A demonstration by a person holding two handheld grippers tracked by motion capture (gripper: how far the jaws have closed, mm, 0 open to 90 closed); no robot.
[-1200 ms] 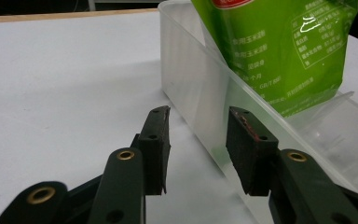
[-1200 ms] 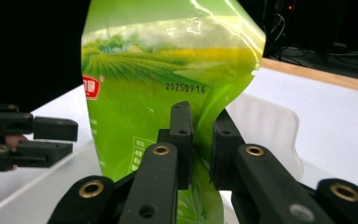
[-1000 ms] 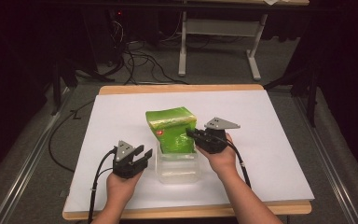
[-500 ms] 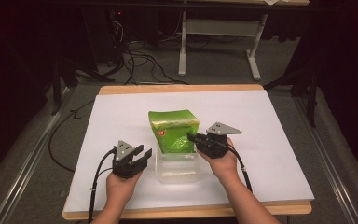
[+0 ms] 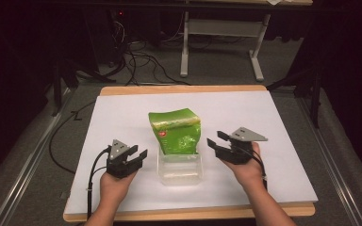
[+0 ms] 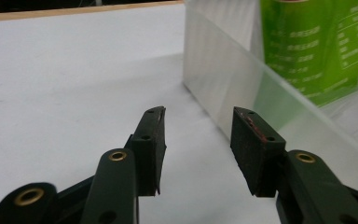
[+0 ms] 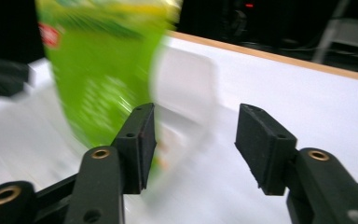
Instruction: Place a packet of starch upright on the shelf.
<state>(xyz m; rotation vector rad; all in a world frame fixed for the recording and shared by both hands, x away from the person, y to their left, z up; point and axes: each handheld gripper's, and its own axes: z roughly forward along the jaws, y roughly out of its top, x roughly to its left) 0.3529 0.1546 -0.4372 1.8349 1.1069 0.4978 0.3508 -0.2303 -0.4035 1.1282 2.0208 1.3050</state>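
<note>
The green bag stands in the clear container near the table's near edge, so placing looks done. The right claw has just been opening and is spread with nothing between its jaws; the left claw is likewise spread, and only withdrawing seems left.

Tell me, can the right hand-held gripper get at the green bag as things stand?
Probably yes: the right hand-held gripper is open beside the green bag, which stands in the clear tub, with nothing between them.
</note>
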